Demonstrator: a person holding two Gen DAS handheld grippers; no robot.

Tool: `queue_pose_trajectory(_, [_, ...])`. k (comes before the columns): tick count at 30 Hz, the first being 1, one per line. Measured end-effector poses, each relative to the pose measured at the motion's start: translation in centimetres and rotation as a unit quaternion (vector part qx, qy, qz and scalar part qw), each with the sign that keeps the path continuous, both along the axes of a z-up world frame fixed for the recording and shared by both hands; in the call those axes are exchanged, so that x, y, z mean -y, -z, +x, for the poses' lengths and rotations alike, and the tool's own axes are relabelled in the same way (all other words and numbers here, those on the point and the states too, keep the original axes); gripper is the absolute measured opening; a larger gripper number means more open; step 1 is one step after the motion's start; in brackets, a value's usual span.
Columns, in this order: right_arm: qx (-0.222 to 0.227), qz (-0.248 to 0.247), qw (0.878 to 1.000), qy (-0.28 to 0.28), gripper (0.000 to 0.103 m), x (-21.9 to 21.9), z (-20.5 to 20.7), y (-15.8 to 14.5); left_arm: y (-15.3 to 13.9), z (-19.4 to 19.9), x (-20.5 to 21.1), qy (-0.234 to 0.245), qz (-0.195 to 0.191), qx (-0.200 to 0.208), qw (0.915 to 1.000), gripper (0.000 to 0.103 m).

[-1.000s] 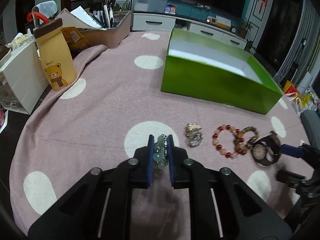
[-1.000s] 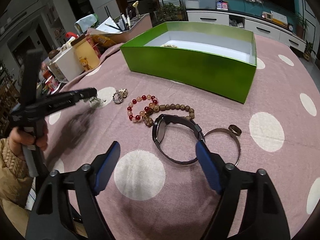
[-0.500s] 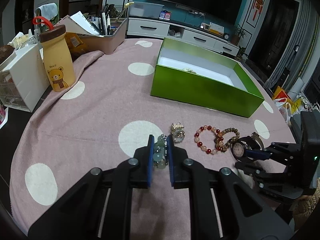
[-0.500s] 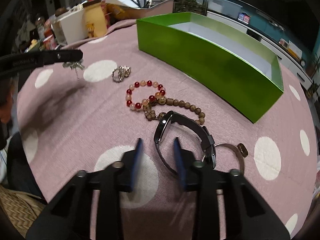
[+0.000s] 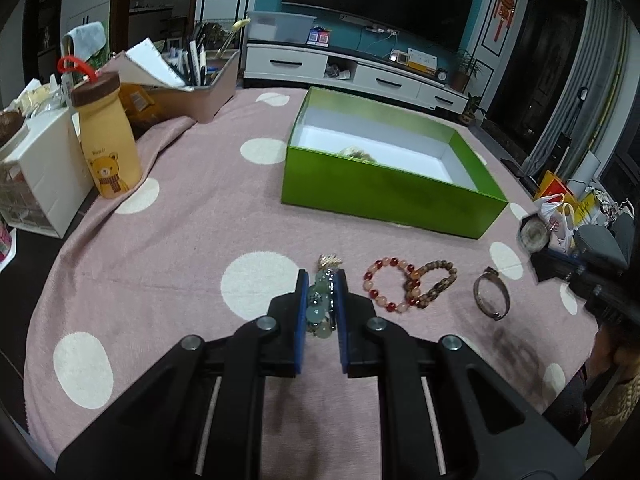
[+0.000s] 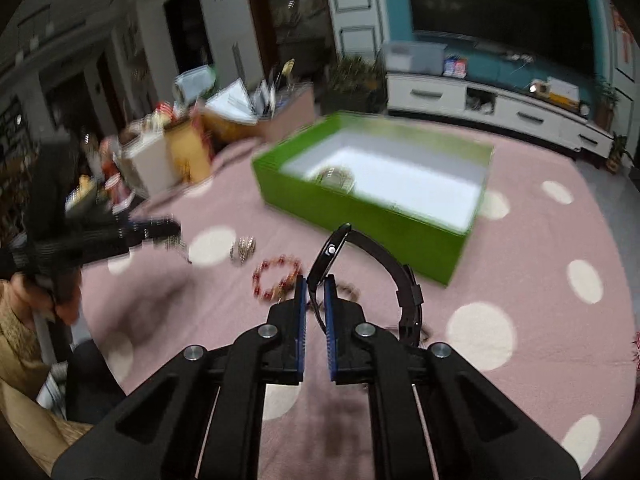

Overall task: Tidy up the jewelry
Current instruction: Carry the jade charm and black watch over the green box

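Observation:
My left gripper (image 5: 320, 280) is shut on a pale green bead bracelet (image 5: 318, 312), held above the pink dotted cloth. On the cloth lie a gold trinket (image 5: 330, 260), a red bead bracelet (image 5: 386, 284), a brown bead bracelet (image 5: 434, 282) and a metal bangle (image 5: 491, 296). My right gripper (image 6: 316, 284) is closing on a black watch (image 6: 332, 250), and its pads pinch the case while the strap (image 6: 406, 280) hangs to the right, off the cloth. Beyond stands the open green box (image 6: 360, 216) with a gold piece (image 6: 336, 178) inside.
A yellow bear bottle (image 5: 108, 148), a white drawer unit (image 5: 40, 176) and a pen holder (image 5: 200, 92) crowd the cloth's far left. Bags (image 5: 560, 208) sit past the right edge. The left gripper (image 6: 160, 230) and the hand holding it appear at the left in the right wrist view.
The right gripper closed on the black watch and lifted it off the cloth, leaving the bangle lying bare. The left gripper rose a little with the green bracelet.

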State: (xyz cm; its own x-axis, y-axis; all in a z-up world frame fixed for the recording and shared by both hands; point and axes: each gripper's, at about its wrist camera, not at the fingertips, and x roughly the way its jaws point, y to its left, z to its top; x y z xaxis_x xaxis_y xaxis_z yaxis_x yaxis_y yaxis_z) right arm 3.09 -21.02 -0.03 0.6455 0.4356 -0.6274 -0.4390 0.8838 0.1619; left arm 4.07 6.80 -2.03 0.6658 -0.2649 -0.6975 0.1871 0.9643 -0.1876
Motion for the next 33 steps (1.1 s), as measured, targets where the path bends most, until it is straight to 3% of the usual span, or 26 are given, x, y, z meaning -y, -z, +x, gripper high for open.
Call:
queue_pose_trajectory(8, [0.057, 0.012, 0.998, 0.030, 0.008, 2.2, -0.7, -3.7, -2.5, 0.1, 2.2, 0.018, 0.002, 0.025, 0.9995, 0.012])
queue_pose_trajectory(19, [0.055, 0.029, 0.995, 0.075, 0.008, 4.0, -0.3, -4.6, -5.4, 1.1, 6.1, 0.044, 0.013, 0.054, 0.9975, 0.012])
queue_pose_trajectory(33, [0.064, 0.048, 0.993, 0.088, 0.008, 5.8, 0.4, -4.9, -7.8, 4.0, 9.8, 0.062, 0.018, 0.076, 0.9950, 0.012])
